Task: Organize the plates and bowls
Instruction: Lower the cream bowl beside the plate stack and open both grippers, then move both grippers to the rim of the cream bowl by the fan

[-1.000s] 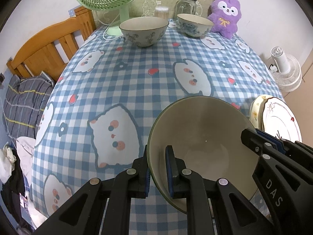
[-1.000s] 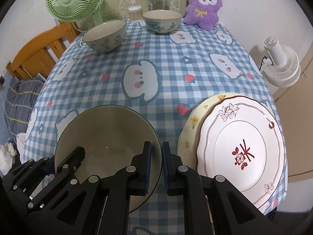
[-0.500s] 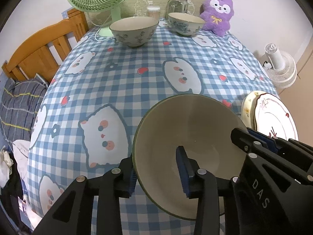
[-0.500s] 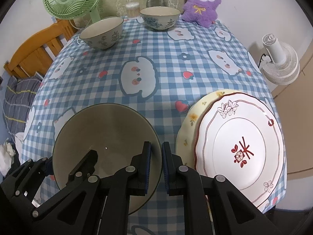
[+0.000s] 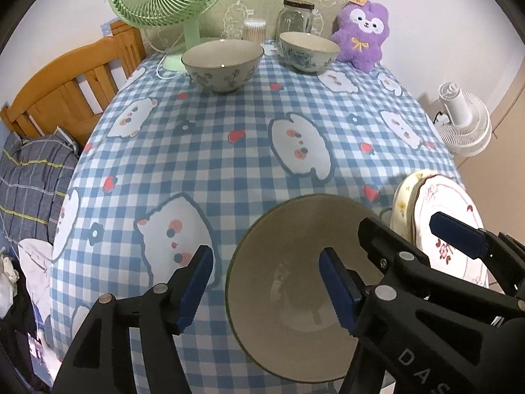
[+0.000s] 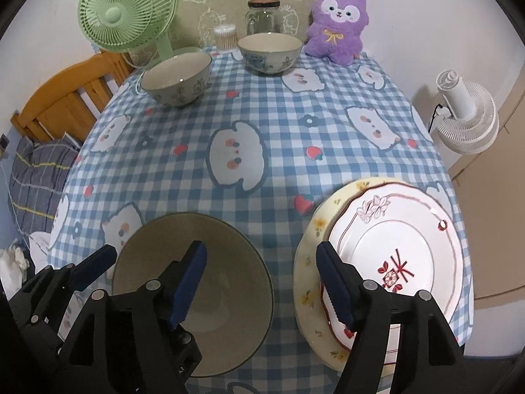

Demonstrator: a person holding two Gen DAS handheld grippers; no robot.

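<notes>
A large grey-green bowl (image 5: 295,262) (image 6: 226,282) stands on the checked tablecloth near the front edge. My left gripper (image 5: 267,287) is open, its jaws astride the bowl's left rim without touching. My right gripper (image 6: 261,284) is open, its left finger over the bowl's right side, its right finger over the plates. A white red-patterned plate (image 6: 400,256) (image 5: 449,229) lies stacked on a yellow floral plate (image 6: 315,256) at the front right. A floral bowl (image 5: 223,64) (image 6: 177,78) and a blue-patterned bowl (image 5: 308,51) (image 6: 269,52) stand at the back.
At the back stand a green fan (image 5: 167,0), a glass jar (image 5: 295,16), a cotton-swab box (image 5: 254,29) and a purple plush toy (image 5: 361,36). A wooden bed frame (image 5: 65,88) is on the left, a white fan (image 5: 466,121) on the right.
Both grippers have opened and let go of the grey-green bowl's rim, the left one first. The bowl now rests on the table. Both grippers have drawn back a little.
</notes>
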